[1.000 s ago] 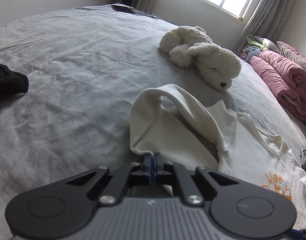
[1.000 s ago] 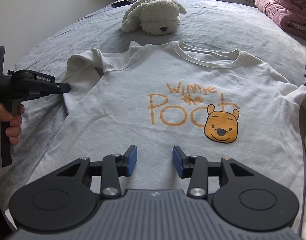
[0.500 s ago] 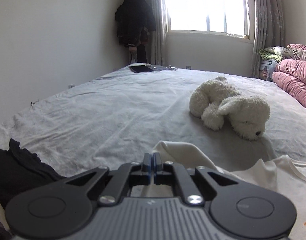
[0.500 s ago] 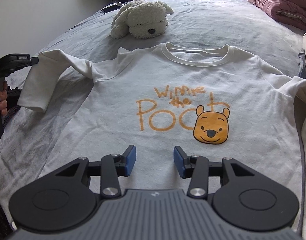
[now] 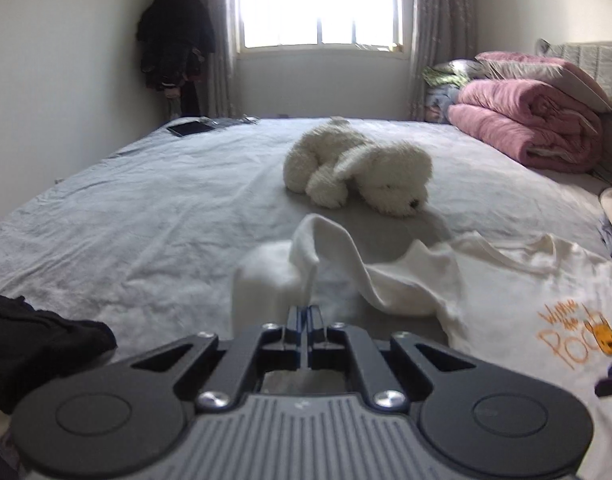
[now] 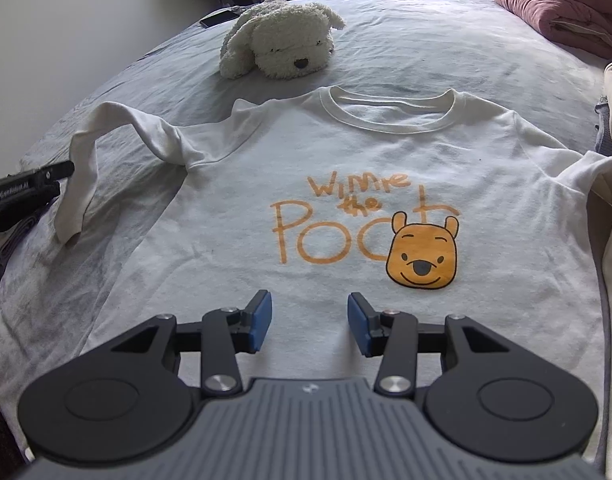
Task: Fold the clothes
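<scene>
A white long-sleeved sweatshirt (image 6: 346, 152) with an orange bear print (image 6: 422, 258) lies face up on the grey bed (image 6: 426, 40). Its left sleeve (image 6: 86, 160) is raised in an arch, the cuff hanging down. My left gripper (image 5: 305, 316) is shut on that sleeve (image 5: 274, 276); in the right wrist view the left gripper (image 6: 30, 190) comes in from the left edge. My right gripper (image 6: 309, 320) hovers open over the shirt's lower front with nothing between its blue pads (image 6: 262, 320). The right sleeve (image 6: 610, 200) is folded at the right edge.
A white plush dog (image 6: 282, 44) lies just beyond the collar. Rolled pink quilts (image 5: 526, 128) are stacked at the bed's right side. A black garment (image 5: 38, 340) sits at the near left. A dark flat device (image 5: 190, 127) rests at the far corner.
My left gripper has lifted the sleeve off the bed and drawn it out to the left, away from the shirt's body. The right gripper stays open over the hem.
</scene>
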Motion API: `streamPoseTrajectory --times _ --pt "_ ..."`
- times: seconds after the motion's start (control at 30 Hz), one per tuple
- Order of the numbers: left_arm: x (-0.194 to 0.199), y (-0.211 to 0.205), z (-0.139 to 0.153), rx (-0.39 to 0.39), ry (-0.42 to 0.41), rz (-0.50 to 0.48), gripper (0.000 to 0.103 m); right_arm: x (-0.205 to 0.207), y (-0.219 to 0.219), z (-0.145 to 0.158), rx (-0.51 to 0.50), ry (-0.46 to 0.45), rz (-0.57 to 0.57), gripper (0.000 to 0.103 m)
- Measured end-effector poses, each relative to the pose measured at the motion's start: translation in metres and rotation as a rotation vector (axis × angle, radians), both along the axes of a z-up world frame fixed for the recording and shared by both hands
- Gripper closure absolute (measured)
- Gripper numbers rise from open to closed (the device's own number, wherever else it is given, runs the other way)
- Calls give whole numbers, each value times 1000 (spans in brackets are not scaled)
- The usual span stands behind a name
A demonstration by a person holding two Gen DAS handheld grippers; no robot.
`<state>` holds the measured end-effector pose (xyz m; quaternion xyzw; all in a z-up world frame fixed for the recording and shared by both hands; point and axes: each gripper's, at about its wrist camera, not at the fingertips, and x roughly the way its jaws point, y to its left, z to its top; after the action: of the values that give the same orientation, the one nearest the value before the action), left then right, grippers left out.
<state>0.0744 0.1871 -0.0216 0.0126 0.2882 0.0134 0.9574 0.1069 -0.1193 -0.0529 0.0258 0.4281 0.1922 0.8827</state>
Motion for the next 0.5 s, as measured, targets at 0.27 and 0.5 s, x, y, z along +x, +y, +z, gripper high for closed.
streamPoseTrajectory --times 0.27,0.5 --pt "-13 -11 -38 -58 164 -73 100 -2 2 -1 -6 1 1 55" --pt "-22 31 -25 -278 155 96 73 -1 3 -1 -4 1 3 51"
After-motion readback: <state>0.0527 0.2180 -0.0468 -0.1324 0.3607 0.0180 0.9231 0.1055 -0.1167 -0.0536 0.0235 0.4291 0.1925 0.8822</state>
